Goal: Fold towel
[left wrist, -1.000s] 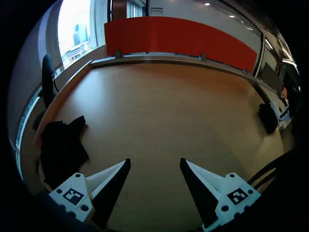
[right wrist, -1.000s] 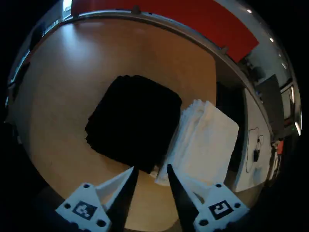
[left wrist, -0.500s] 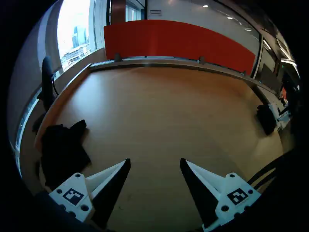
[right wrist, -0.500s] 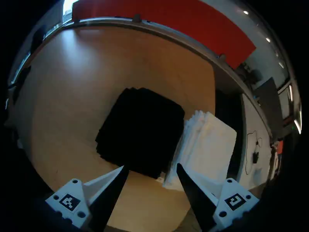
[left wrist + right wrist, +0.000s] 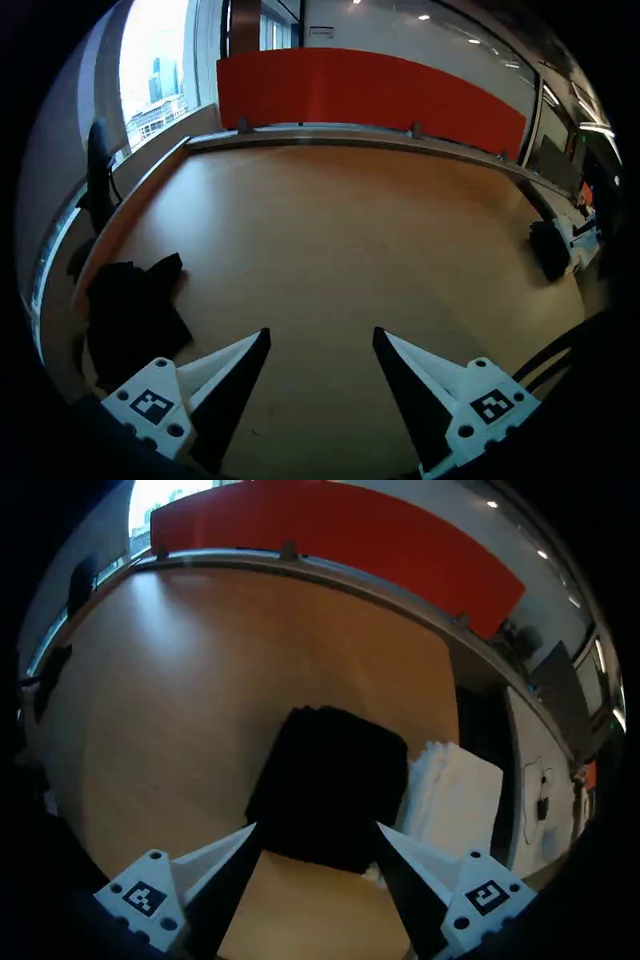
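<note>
Black towel stack (image 5: 328, 788) seemingly touches white towel stack (image 5: 460, 800) on table (image 5: 200, 680).

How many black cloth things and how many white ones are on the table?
Black: 2 (folded black stack, crumpled black cloth)
White: 1 (folded white stack)
Total: 3

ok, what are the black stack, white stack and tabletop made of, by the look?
Black stack: folded cloth, matte, no gloss; likely towels. White stack: soft fabric too, layers showing along its left edge. Tabletop: smooth wood-look surface with a soft glare patch; laminate or veneer, cannot tell.
</note>
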